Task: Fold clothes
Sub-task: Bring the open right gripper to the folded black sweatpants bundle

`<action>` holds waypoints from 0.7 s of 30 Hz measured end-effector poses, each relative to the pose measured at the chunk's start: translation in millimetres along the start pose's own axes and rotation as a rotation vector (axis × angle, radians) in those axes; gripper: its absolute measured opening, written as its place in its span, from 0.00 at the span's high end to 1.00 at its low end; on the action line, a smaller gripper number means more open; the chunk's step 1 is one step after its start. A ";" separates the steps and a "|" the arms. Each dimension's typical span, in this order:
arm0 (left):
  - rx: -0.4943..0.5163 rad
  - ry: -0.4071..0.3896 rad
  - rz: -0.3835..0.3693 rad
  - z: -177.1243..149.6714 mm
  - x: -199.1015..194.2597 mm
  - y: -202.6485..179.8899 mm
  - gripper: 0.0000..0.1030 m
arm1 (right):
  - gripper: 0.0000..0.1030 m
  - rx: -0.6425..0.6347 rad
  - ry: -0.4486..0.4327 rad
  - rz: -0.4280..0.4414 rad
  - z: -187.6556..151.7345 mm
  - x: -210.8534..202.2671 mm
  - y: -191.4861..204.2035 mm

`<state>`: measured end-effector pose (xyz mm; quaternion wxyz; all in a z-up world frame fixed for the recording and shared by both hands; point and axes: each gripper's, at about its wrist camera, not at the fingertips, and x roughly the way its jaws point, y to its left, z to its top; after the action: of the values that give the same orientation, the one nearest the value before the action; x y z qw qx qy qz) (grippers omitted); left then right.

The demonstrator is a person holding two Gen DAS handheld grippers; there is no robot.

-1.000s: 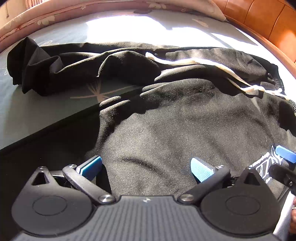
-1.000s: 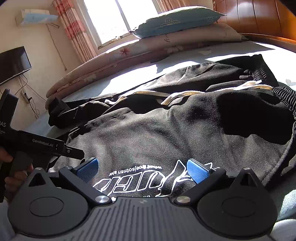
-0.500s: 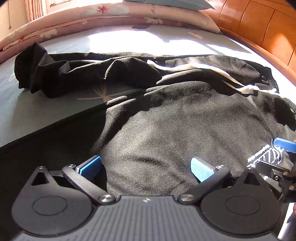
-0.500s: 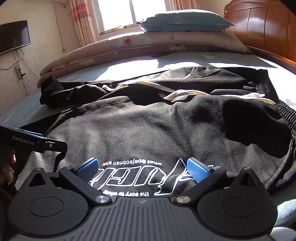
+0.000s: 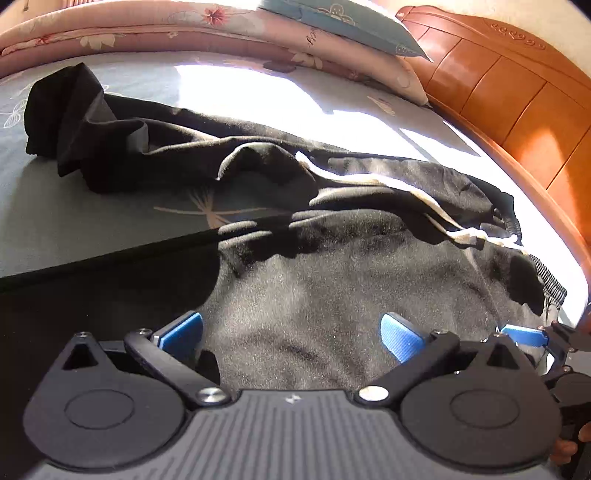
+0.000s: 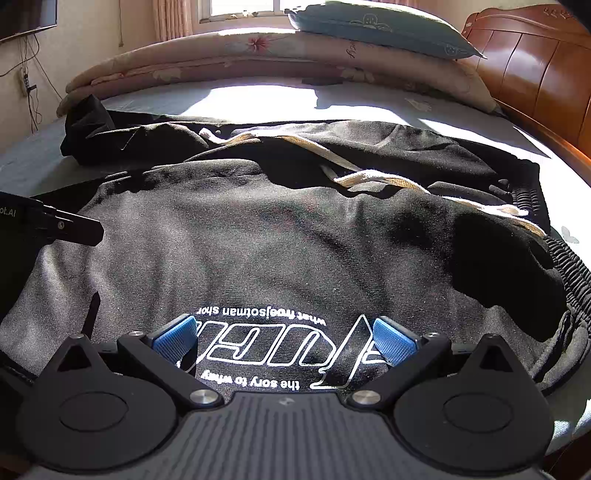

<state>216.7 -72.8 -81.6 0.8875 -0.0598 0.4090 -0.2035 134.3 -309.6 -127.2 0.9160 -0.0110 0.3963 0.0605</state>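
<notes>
A black hooded sweatshirt (image 5: pixel 332 280) (image 6: pixel 266 243) lies spread and rumpled on the bed, with white printed lettering (image 6: pixel 266 347) near its front part and cream drawstrings (image 6: pixel 369 177) across its far part. One sleeve (image 5: pixel 85 122) stretches off to the far left. My left gripper (image 5: pixel 291 332) hovers open over the near left part of the sweatshirt, blue pads wide apart, nothing between them. My right gripper (image 6: pixel 284 339) is open just above the lettering, also holding nothing. In the left wrist view the right gripper's blue fingertip (image 5: pixel 524 334) shows at the right edge.
The grey patterned bedsheet (image 5: pixel 92 221) is sunlit at the far side. Folded floral quilts (image 6: pixel 221 55) and a teal pillow (image 6: pixel 376 26) are stacked at the back. A wooden headboard (image 5: pixel 517 92) runs along the right. A television and cables hang on the left wall.
Both wrist views have tilted up and turned right, showing more of the quilts, pillow and headboard. The two grippers have come closer together. Both stay open and the sweatshirt has not moved.
</notes>
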 end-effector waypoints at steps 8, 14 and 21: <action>-0.090 -0.198 0.149 67.1 -46.1 64.3 0.01 | 0.02 -0.153 -0.104 0.026 121.8 -50.7 29.5; -0.271 -0.245 0.266 62.7 -46.2 150.9 0.01 | 0.16 -0.425 -0.194 0.030 200.8 -50.1 104.8; -0.363 -0.262 0.368 42.0 -34.6 203.3 0.01 | 0.47 -0.682 -0.126 0.122 218.9 23.9 198.8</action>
<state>291.5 123.9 -85.0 0.9296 -0.1681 0.3247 0.0467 285.4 -95.0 11.0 0.8769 -0.2889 0.2961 0.2448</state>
